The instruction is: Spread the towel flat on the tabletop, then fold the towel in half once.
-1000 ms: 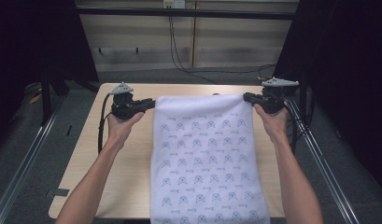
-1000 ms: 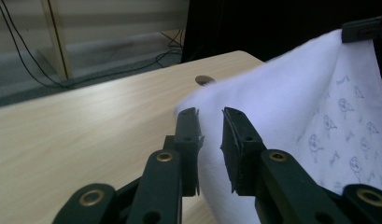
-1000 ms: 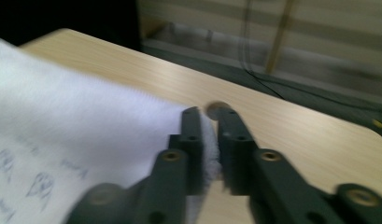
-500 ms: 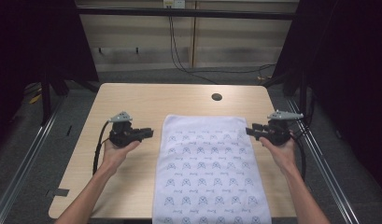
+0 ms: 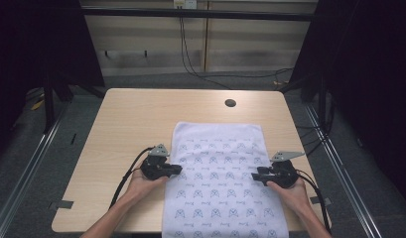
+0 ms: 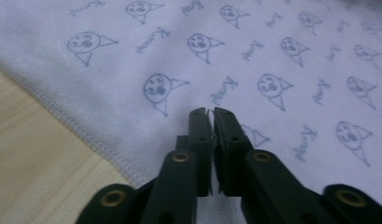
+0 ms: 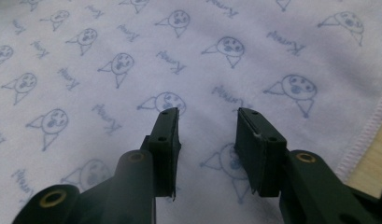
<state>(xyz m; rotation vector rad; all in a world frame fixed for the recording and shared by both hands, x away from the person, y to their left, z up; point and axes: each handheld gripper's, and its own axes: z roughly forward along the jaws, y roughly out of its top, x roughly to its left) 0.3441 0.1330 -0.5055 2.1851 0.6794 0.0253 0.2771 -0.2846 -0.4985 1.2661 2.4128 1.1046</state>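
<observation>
White terry cloth printed with small blue cartoon faces, the towel (image 5: 220,183) lies flat on the pale wooden table (image 5: 131,124), its far edge doubled over toward the middle and its near end hanging past the table's front edge. That far fold looks finished: the top edge runs straight and the layers lie smooth. Judging from how it lies, what remains is a further fold of the long strip and perhaps squaring it up. The left gripper (image 5: 176,169) rests at the towel's left hem, its jaws having just closed until pressed together, and in the left gripper view nothing appears to be caught between them. The right gripper (image 5: 254,175) sits over the right hem, jaws spread apart above the cloth without pinching it. Beyond the towel, a dark round hole (image 5: 230,103) marks the tabletop.
</observation>
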